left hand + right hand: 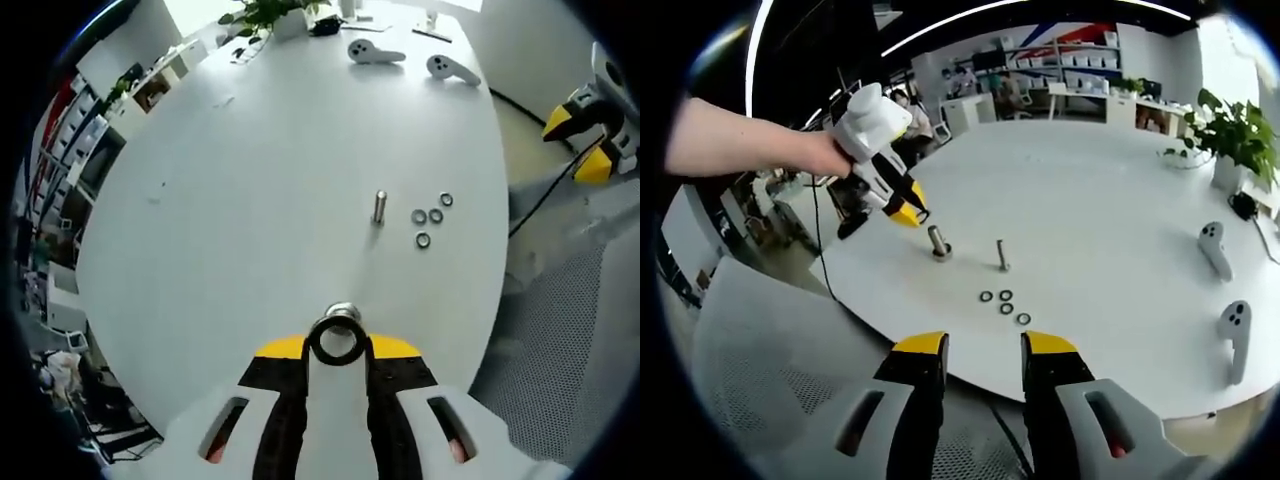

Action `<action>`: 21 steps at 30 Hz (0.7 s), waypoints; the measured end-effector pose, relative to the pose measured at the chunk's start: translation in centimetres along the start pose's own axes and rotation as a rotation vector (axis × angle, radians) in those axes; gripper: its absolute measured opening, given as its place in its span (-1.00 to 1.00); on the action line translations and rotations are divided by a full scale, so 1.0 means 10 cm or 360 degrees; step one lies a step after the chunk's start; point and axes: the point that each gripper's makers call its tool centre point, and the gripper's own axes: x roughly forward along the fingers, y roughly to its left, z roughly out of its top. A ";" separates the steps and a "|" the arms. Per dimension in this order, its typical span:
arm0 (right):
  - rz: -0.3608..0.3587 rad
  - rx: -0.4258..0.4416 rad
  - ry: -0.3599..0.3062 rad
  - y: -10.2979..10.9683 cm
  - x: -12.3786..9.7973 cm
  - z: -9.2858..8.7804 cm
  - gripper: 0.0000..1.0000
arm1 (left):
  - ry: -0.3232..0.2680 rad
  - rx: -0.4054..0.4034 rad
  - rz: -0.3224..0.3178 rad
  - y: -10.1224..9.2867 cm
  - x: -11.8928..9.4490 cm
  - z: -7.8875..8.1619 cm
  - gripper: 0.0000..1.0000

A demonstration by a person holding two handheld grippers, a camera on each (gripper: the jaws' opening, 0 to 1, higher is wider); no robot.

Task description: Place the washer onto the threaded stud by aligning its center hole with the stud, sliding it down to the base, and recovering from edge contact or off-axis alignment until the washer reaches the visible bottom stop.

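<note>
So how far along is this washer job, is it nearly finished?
About halfway, I'd judge. Done: the left hand-held gripper holds a washer. In hand: lining it up just above the stud. Left: sliding it down to the base. Four spare washers lie beside a second stud; the right hand-held gripper waits open.

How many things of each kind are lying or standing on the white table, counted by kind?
Loose washers on the table: 4
Washer held in the left gripper: 1
Threaded studs: 2
White hand controllers: 2
Potted plants: 1
Total: 10
</note>
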 end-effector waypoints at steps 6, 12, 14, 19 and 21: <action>0.0004 -0.0013 0.0016 0.01 0.01 -0.02 -0.37 | 0.0017 0.0008 -0.0016 0.00 0.04 0.04 -0.62; -0.0008 0.0002 0.0005 -0.01 0.00 0.00 -0.36 | 0.0045 0.0040 -0.0039 -0.03 0.10 0.05 -0.62; -0.0008 0.0000 0.0007 -0.01 0.00 -0.01 -0.36 | 0.0067 0.0066 -0.0041 -0.04 0.13 0.04 -0.62; -0.0012 0.0006 0.0005 -0.01 0.00 -0.01 -0.36 | 0.0093 0.0091 -0.0046 -0.05 0.17 0.03 -0.62; -0.0014 0.0009 0.0001 -0.01 0.00 0.00 -0.36 | 0.0111 0.0111 -0.0056 -0.06 0.20 0.02 -0.62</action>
